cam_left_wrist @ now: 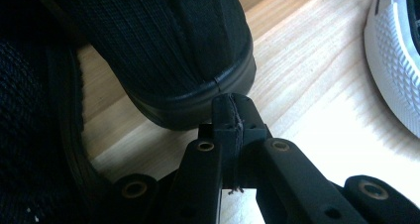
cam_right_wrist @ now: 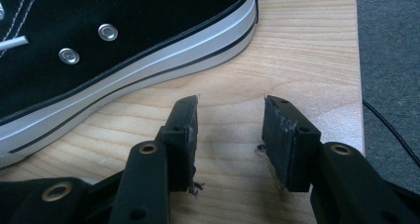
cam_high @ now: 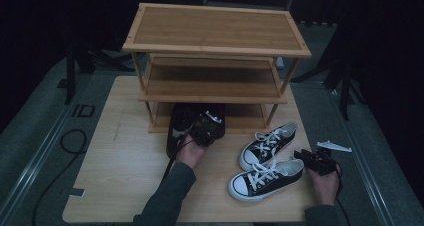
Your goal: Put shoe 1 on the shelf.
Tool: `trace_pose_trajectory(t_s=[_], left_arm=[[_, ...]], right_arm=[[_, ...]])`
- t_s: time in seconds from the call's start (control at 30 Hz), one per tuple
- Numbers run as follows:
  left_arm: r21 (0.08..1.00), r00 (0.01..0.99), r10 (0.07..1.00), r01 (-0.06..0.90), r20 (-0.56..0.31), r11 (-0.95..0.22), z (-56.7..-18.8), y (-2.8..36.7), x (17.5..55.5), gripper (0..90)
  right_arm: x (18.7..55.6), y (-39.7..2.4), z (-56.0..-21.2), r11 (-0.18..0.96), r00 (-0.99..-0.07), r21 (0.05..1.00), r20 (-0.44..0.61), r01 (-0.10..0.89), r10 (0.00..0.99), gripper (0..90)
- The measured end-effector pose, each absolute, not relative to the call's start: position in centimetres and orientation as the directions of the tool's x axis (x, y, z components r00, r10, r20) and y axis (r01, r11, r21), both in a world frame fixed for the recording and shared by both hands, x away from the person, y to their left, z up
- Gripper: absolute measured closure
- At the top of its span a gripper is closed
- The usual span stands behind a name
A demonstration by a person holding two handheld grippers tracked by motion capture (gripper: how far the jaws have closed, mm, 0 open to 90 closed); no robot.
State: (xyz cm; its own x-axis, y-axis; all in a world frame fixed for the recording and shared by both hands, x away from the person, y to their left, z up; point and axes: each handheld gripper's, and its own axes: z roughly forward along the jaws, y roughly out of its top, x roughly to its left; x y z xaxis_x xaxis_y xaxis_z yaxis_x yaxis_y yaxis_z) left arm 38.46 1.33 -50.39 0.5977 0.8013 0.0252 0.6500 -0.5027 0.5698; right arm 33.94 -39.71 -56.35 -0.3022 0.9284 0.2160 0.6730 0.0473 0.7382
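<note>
The left gripper (cam_left_wrist: 232,116) has its jaws pressed together on nothing, tips just at the rubber rim of an all-black mesh shoe (cam_left_wrist: 163,40) lying on the table (cam_high: 115,156) before the bamboo rack (cam_high: 215,51). The right gripper (cam_right_wrist: 230,135) gapes empty beside a black-and-white laced sneaker (cam_right_wrist: 99,50).

A staged recording space of the laboratory or studio kind. A pale wooden table (cam_high: 115,186) stands on grey carpet (cam_high: 35,121), ringed by dark stand legs (cam_high: 70,81) against black surroundings; a cable (cam_high: 70,146) trails across the floor. A bamboo shoe rack (cam_high: 215,51) and black-and-white sneakers (cam_high: 267,161) supply a domestic prop setting.
</note>
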Motion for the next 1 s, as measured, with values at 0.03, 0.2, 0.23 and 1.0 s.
trace_pose_trajectory(t_s=[0.03, 0.2, 0.23, 1.0], left_arm=[[0.571, 0.603, 0.798, 0.647, 0.024, -0.506, -50.4, 1.4, 38.3, 90.0], [0.568, 0.615, 0.789, 0.643, 0.018, -0.514, -50.4, 1.8, 37.8, 90.0], [0.566, 0.62, 0.785, 0.642, 0.016, -0.518, -50.3, 1.9, 37.8, 90.0], [0.57, 0.671, 0.741, 0.609, 0.001, -0.552, -49.3, 3.5, 34.6, 90.0]], right_arm=[[33.9, -39.7, -56.3, 0.047, -0.302, 0.738, 0.216, 0.673, 0.928, 57.0], [33.9, -39.7, -56.3, 0.047, -0.302, 0.738, 0.216, 0.673, 0.929, 57.1], [33.9, -39.7, -56.3, 0.047, -0.302, 0.738, 0.216, 0.673, 0.929, 57.0], [33.9, -39.7, -56.3, 0.047, -0.301, 0.737, 0.217, 0.674, 0.929, 57.0]])
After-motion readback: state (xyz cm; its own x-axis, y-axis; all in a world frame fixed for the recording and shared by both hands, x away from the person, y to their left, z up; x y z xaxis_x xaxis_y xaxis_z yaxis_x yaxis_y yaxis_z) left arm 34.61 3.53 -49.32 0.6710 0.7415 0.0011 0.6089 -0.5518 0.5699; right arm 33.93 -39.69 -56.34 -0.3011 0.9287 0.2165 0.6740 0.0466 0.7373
